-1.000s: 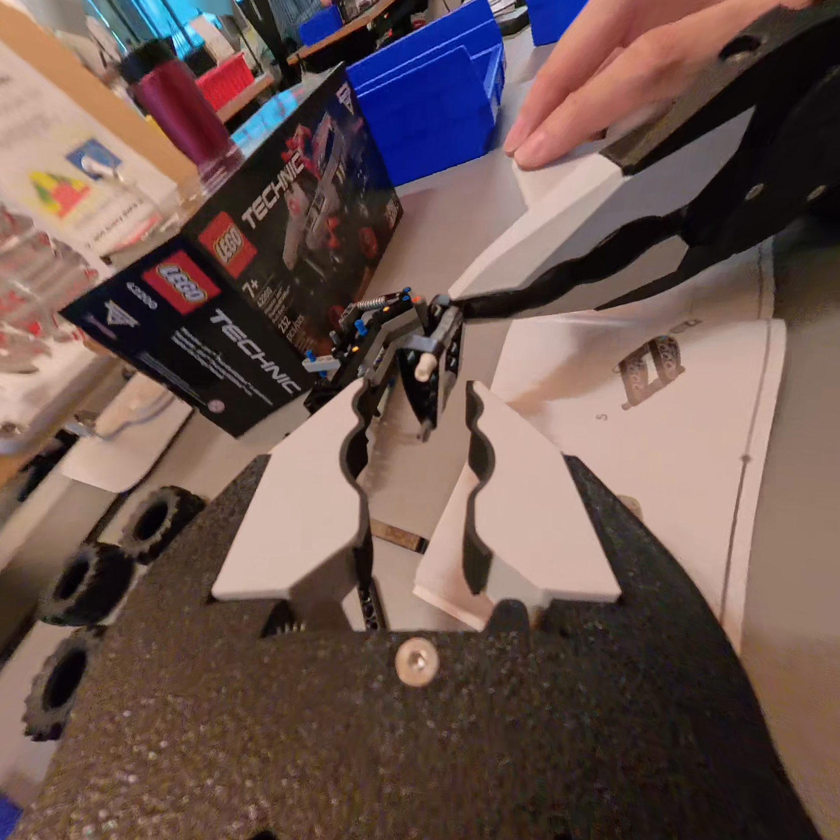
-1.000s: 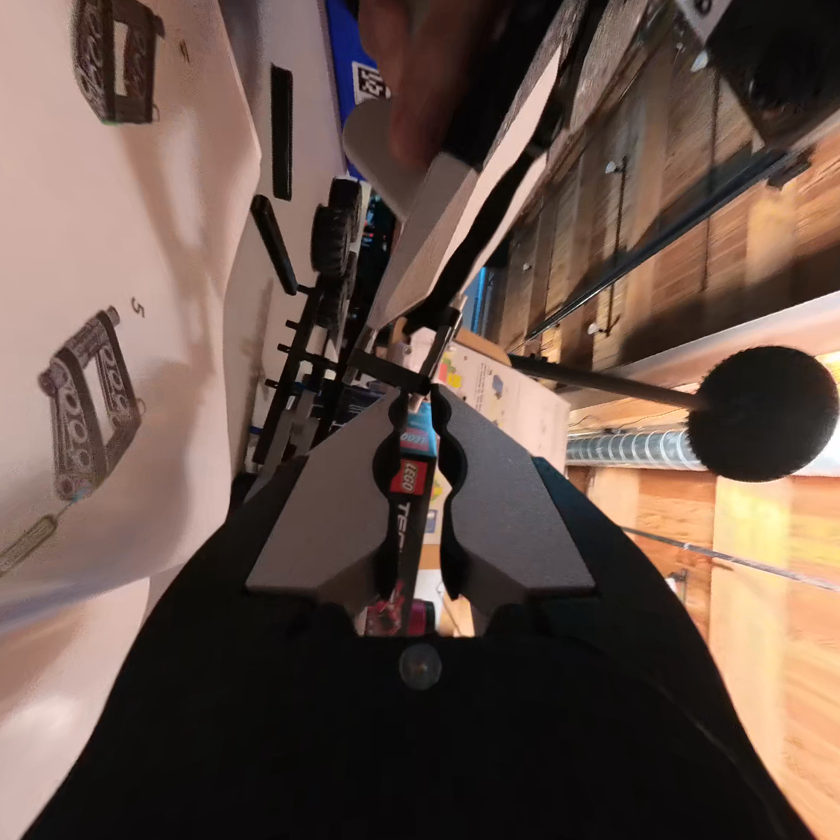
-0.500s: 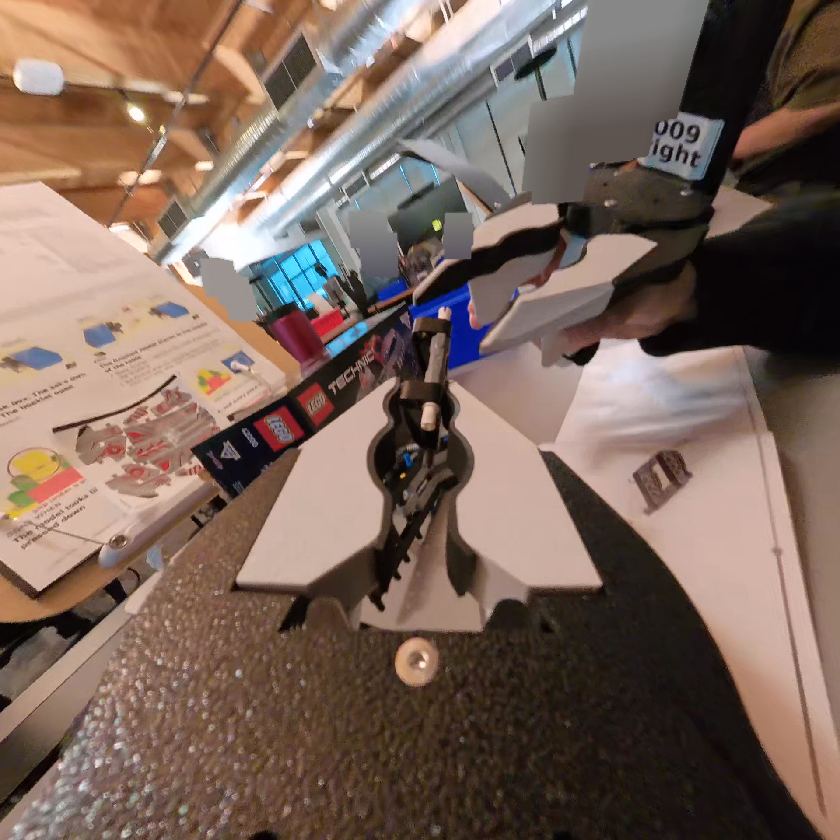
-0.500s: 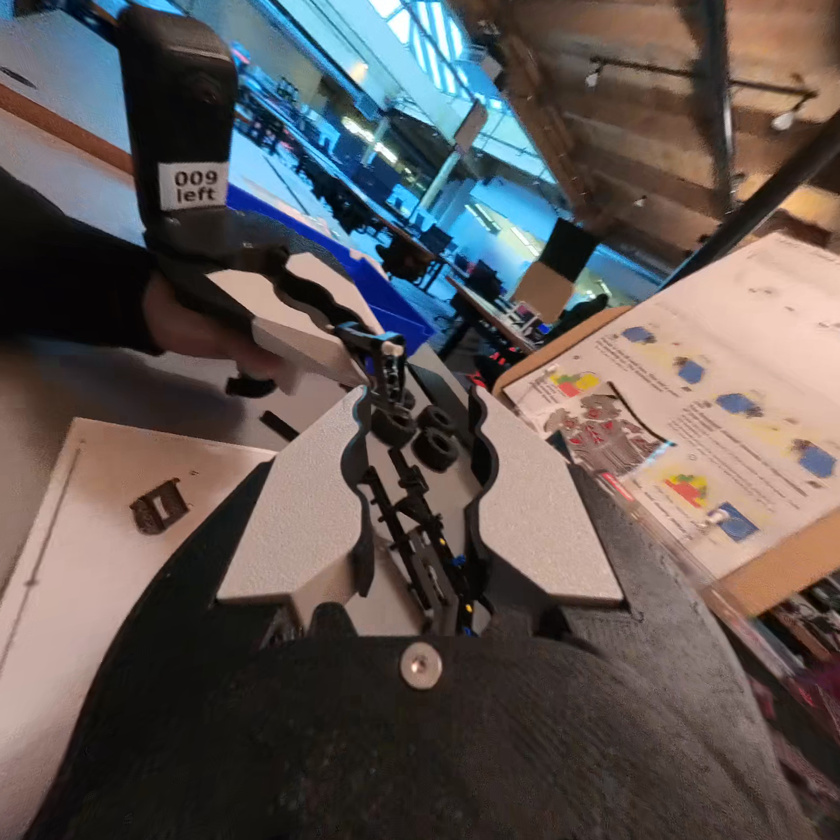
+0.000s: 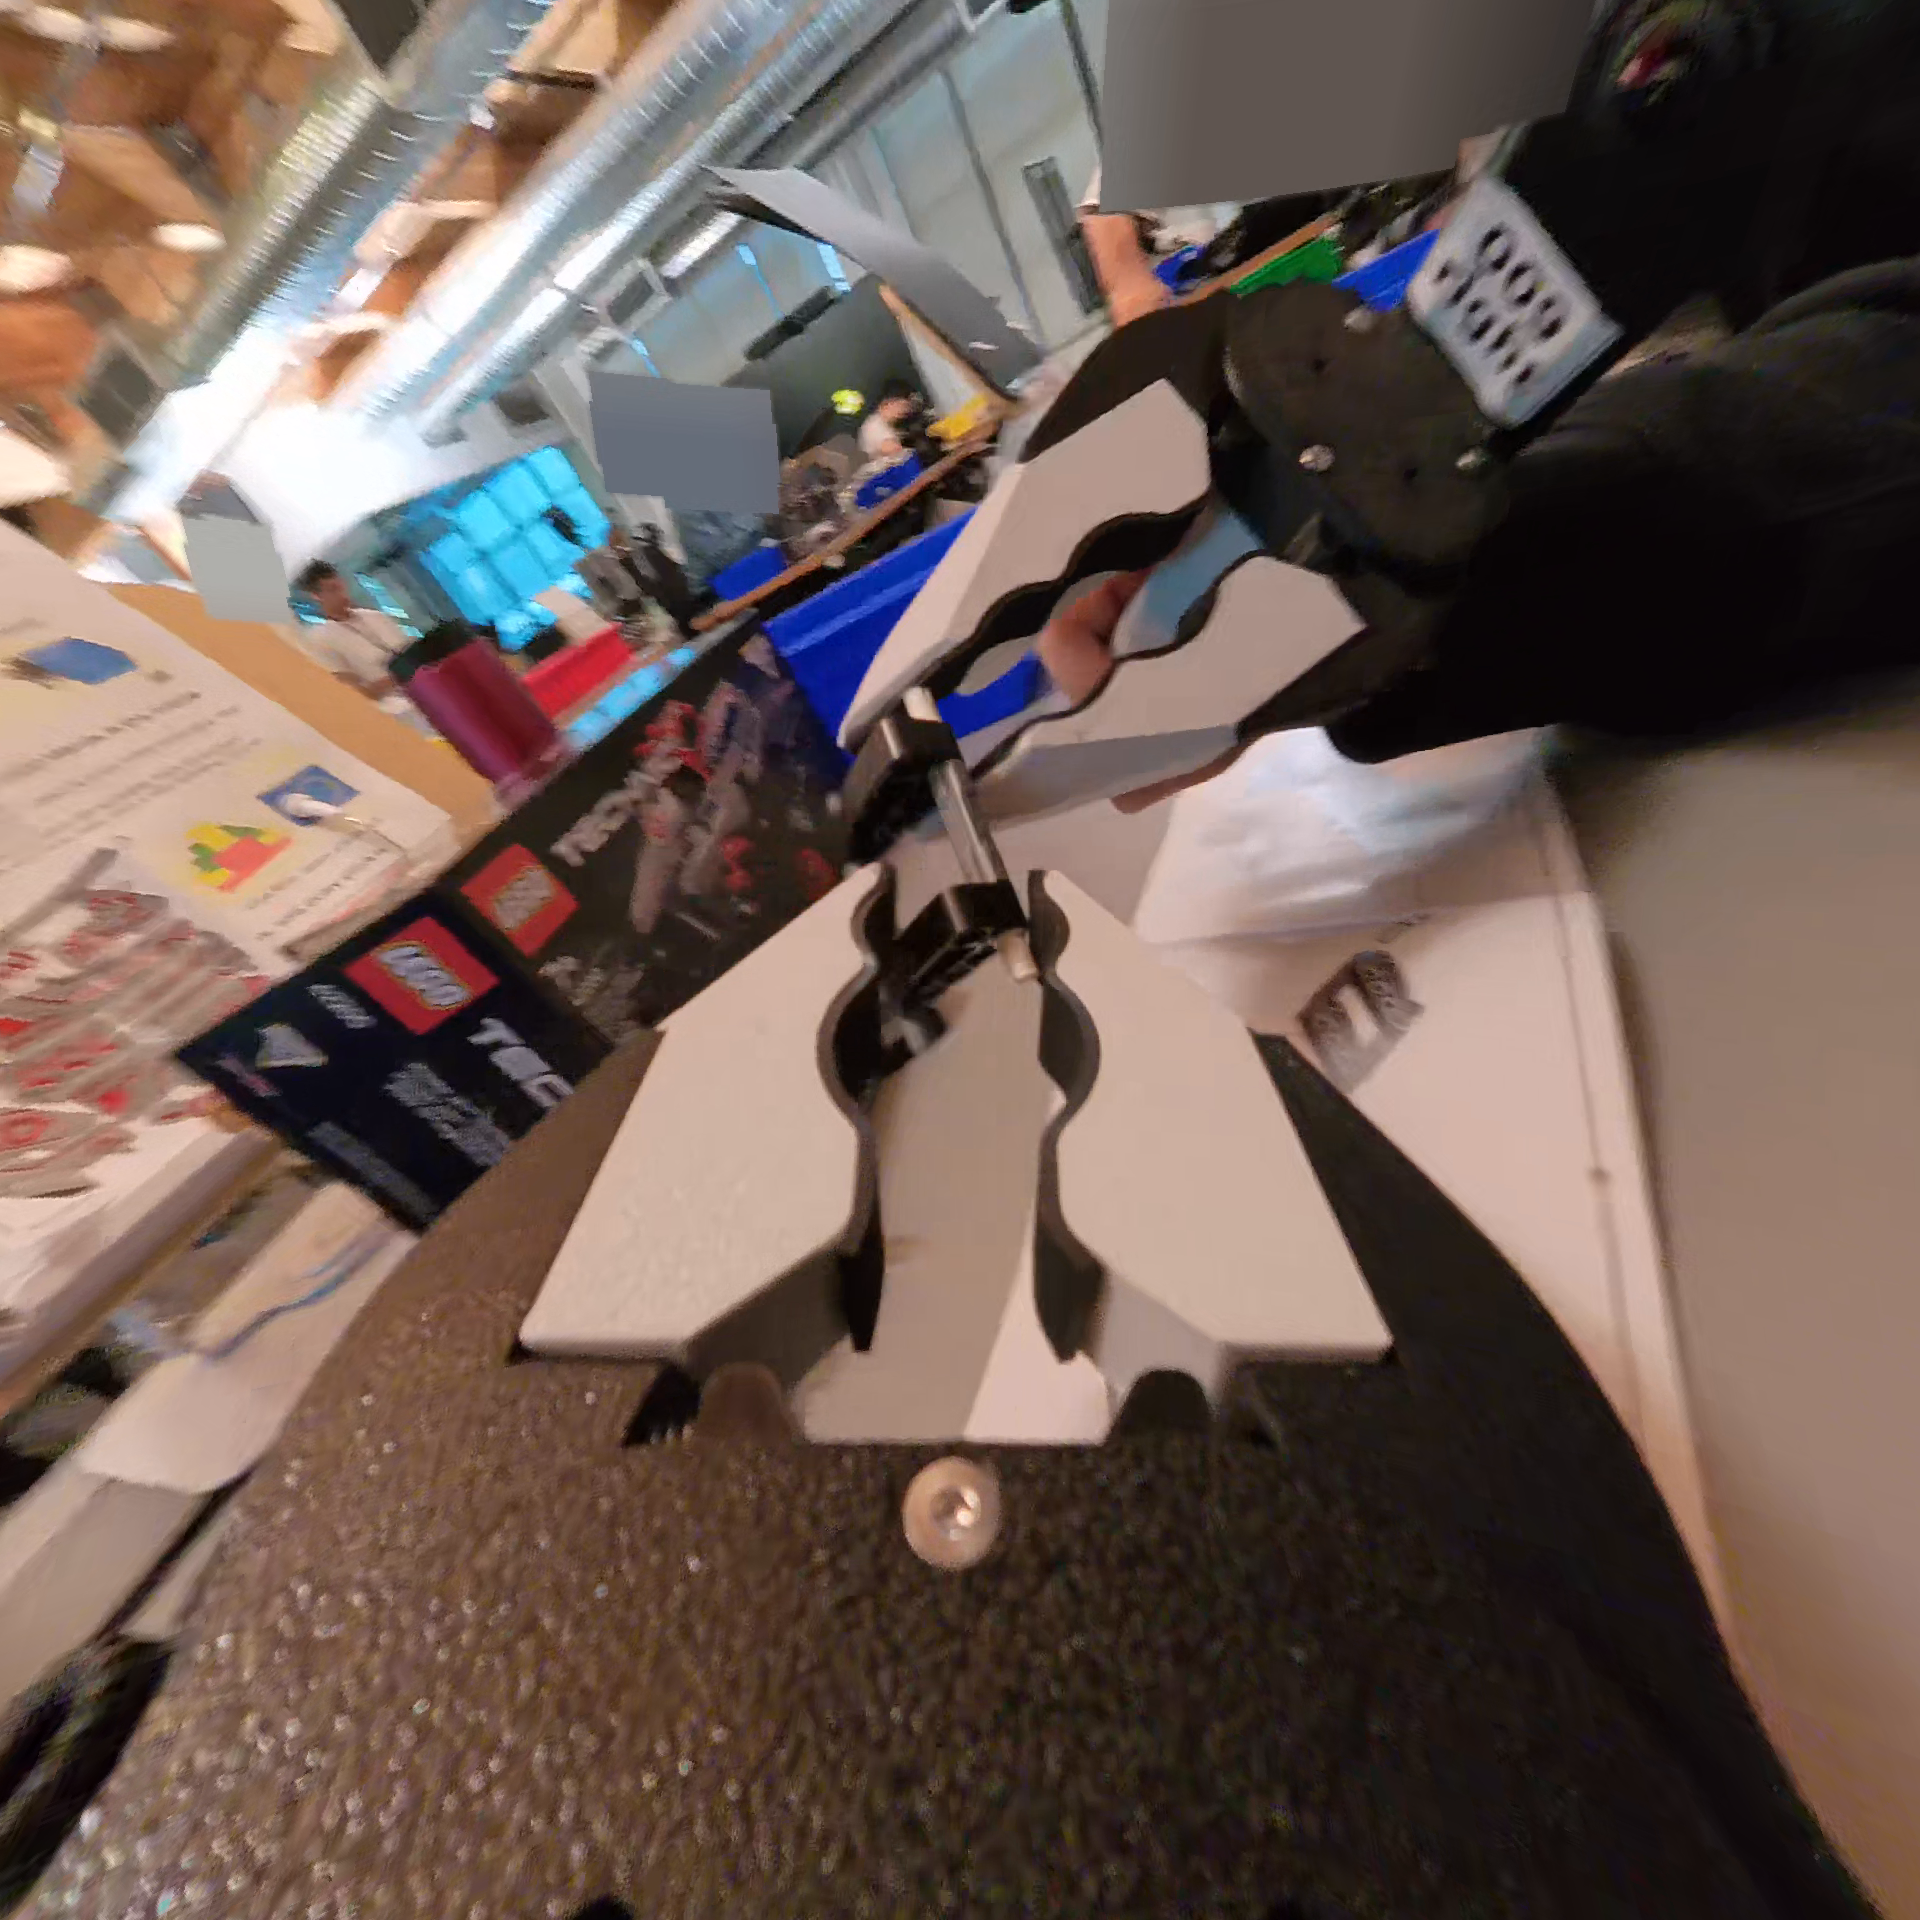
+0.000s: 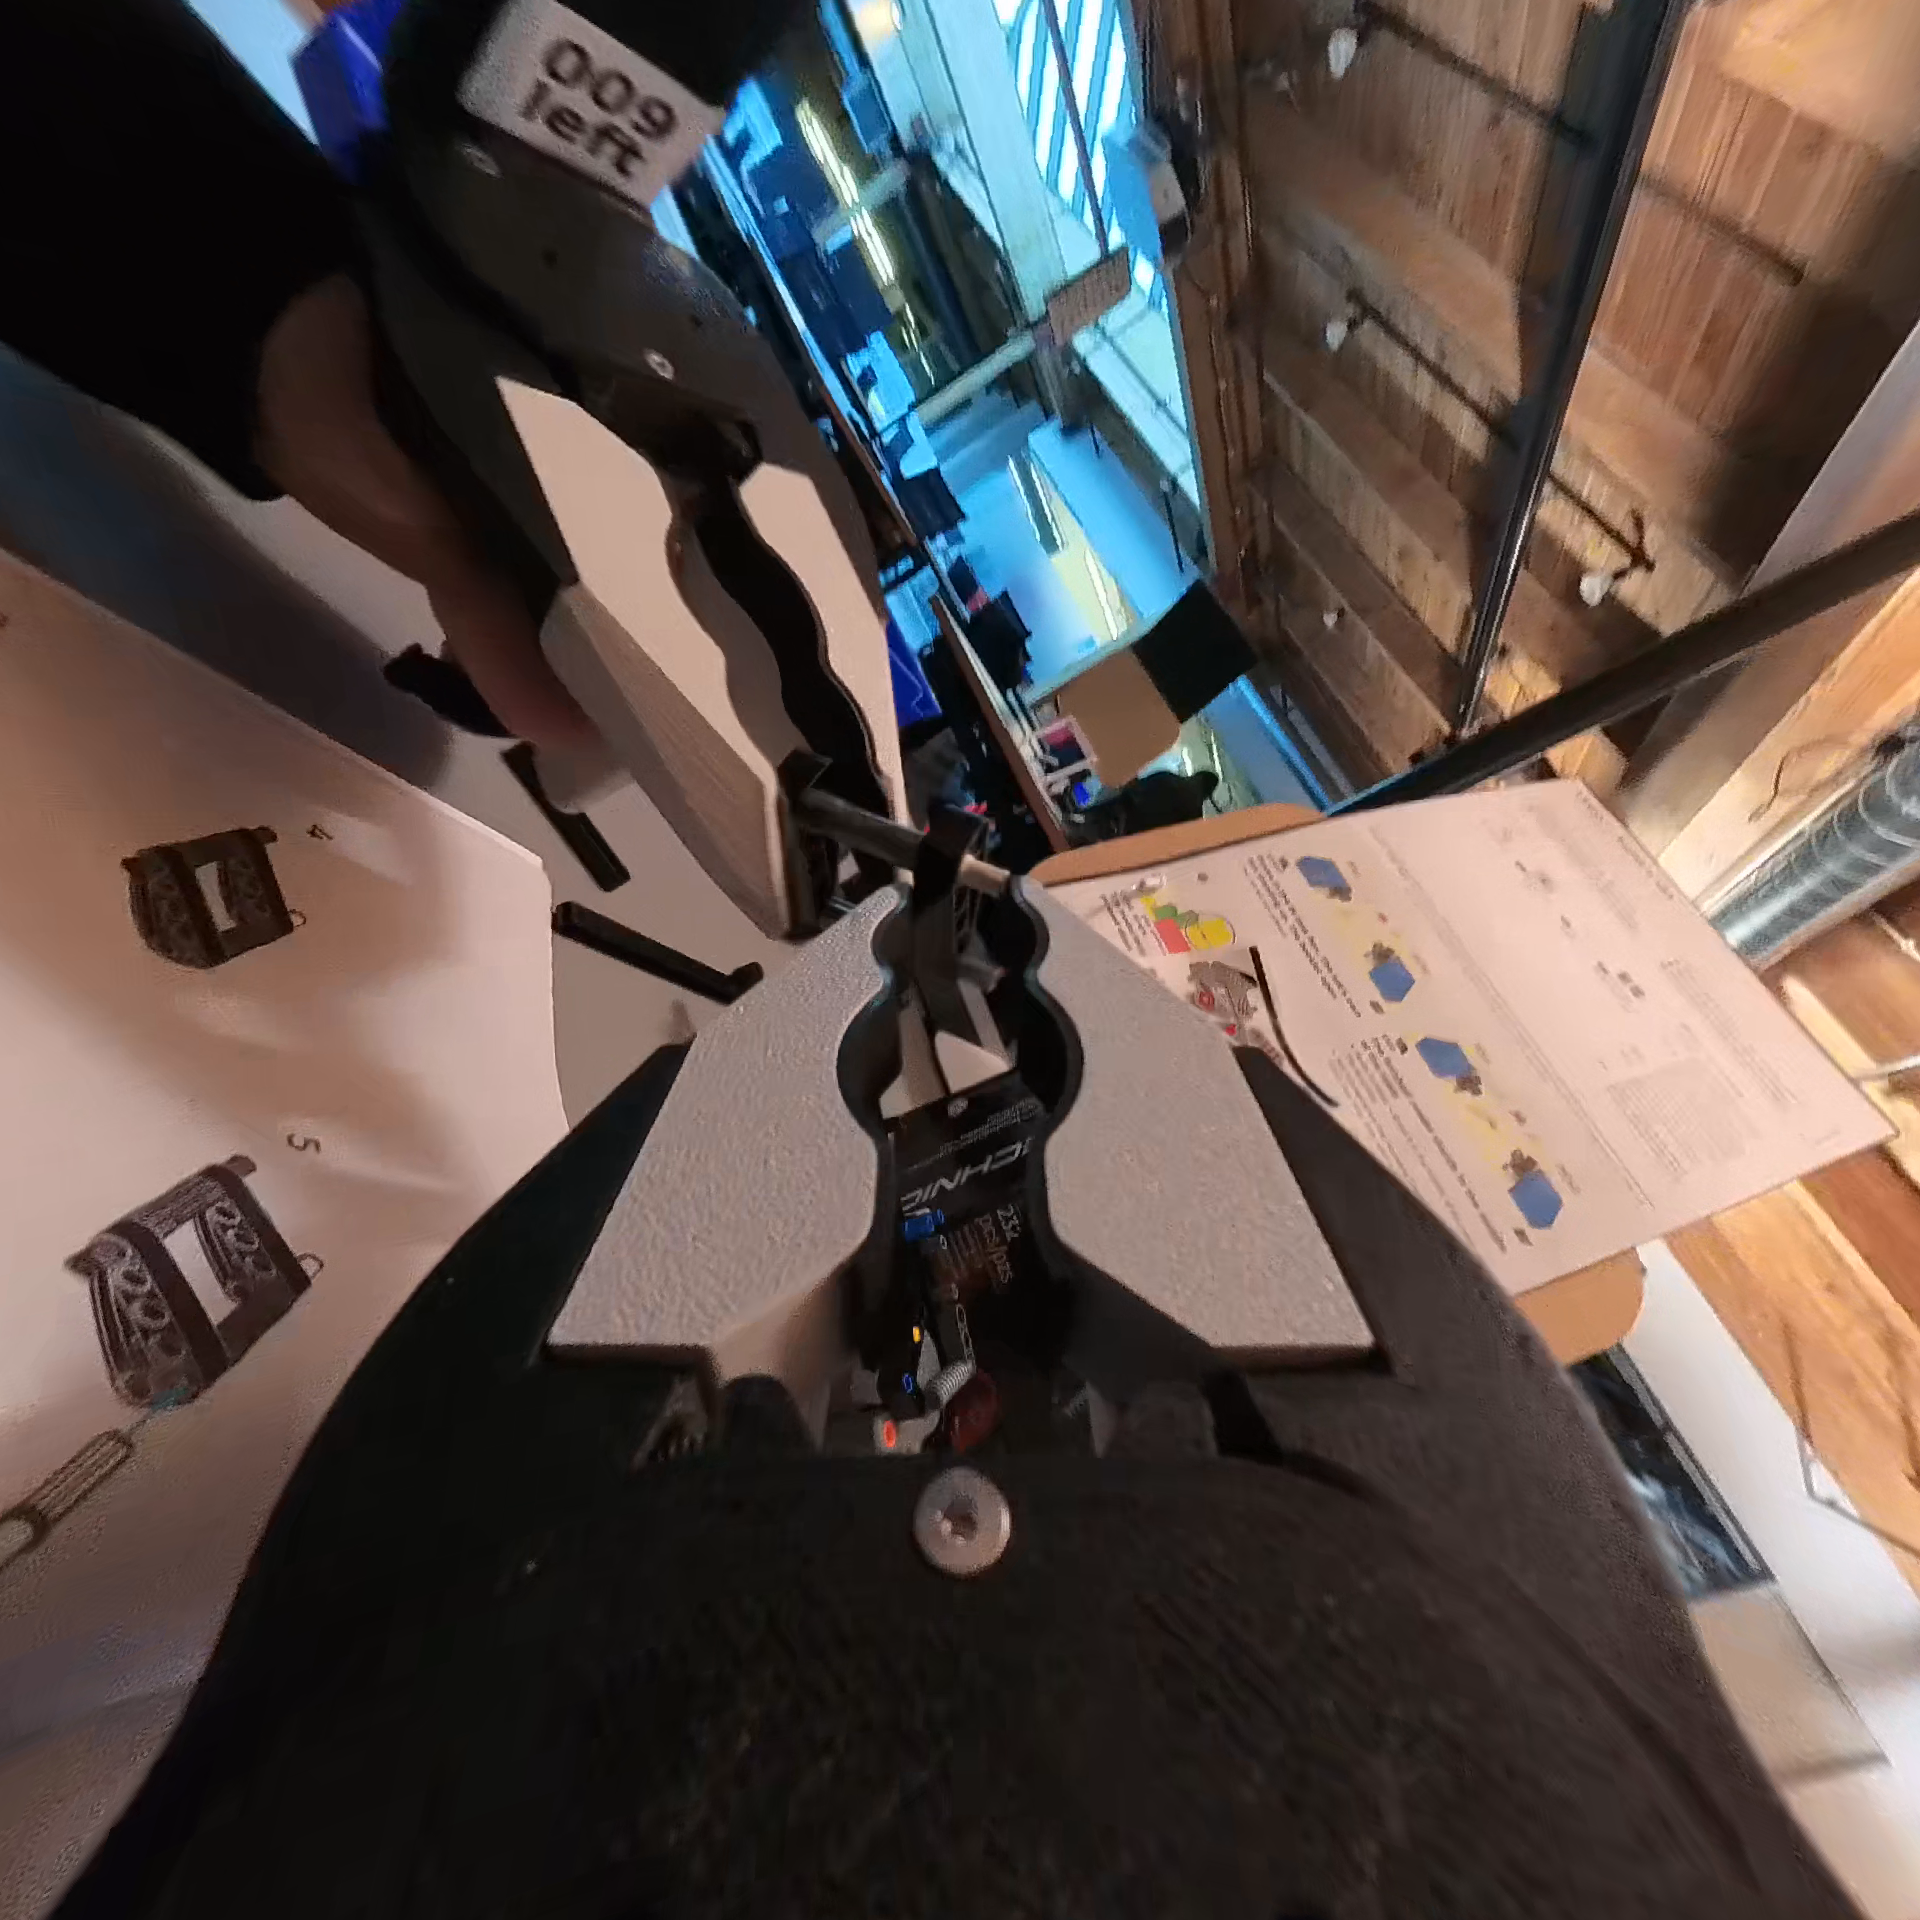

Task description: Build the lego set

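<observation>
1. Change since half a second ago: the right gripper (image 5: 914, 732), then held well apart in the upper right of the left wrist view, has closed in and now meets the black lego assembly (image 5: 940, 951) at centre frame. Both views have tilted with the move.
2. Left gripper (image 5: 961, 935): its jaws are clamped on the lower block of the lego assembly, which sits between the tips at frame centre.
3. A thin grey axle (image 5: 961, 821) runs from that block up toward the right gripper, whose tips sit around a second black piece (image 5: 894, 769) on the axle. The jaws there stand close together; whether they actually grip the piece cannot be told.
4. In the right wrist view, the right gripper (image 6: 956, 899) has the axle (image 6: 883, 836) and a black part crossing its tips; the left gripper (image 6: 821, 790) comes in from the upper left, nose to nose with it.
5. Judgement: a two-handed fitting step is in hand, one tool bracing the assembly, the other seating or sliding a part on the axle. The build looks far from complete.
6. Pose: the left gripper points forward and slightly up from the lower frame; the right angles down from the upper right, held by a hand (image 5: 1081, 634) in a dark sleeve (image 5: 1683, 540).
7. Surroundings: the set's box (image 5: 540, 966) stands at centre left on the bench (image 5: 1766, 1039); the instruction sheet (image 5: 1475, 1049) lies at right.
</observation>
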Tool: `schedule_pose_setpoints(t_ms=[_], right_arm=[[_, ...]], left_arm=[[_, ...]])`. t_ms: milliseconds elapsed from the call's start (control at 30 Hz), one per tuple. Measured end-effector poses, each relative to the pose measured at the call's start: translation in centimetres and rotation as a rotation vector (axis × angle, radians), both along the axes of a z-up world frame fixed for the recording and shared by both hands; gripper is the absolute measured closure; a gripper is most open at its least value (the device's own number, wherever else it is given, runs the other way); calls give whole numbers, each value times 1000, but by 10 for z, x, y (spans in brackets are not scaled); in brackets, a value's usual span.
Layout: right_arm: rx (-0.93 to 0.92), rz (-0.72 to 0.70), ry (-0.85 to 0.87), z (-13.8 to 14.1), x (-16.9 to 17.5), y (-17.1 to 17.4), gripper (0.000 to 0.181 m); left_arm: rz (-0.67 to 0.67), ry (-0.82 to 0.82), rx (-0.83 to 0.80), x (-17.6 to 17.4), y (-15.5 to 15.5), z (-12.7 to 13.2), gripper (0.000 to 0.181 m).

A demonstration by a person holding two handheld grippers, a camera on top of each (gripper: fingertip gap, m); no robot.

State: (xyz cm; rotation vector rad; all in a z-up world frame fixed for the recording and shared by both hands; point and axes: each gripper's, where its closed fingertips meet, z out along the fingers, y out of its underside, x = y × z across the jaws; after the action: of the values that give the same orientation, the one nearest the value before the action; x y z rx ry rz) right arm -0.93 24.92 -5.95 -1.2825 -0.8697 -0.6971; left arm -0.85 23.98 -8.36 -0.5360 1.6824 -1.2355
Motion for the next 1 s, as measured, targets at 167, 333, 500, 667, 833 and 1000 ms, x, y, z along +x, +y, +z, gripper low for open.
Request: schedule_pose_setpoints(t_ms=[167,333,500,667,833,1000], right_arm=[[63,98,-2,6,-9,-13,169],[45,187,-65,0,-39,-16,170],[26,231,-148,-11,-64,-11,171],[9,240,-162,-17,-71,-10,171],[4,163,-152,-19,-55,-4,172],[-58,48,230,-11,-18,3,145]], left_arm=[[-207,110,-288,-26,1,22,141],[-267,233,-510,-35,16,29,148],[-306,413,-424,-37,3,-6,145],[-316,391,-288,-39,-7,-12,175],[-141,264,-214,-21,10,-6,177],[205,126,-136,6,47,2,177]])
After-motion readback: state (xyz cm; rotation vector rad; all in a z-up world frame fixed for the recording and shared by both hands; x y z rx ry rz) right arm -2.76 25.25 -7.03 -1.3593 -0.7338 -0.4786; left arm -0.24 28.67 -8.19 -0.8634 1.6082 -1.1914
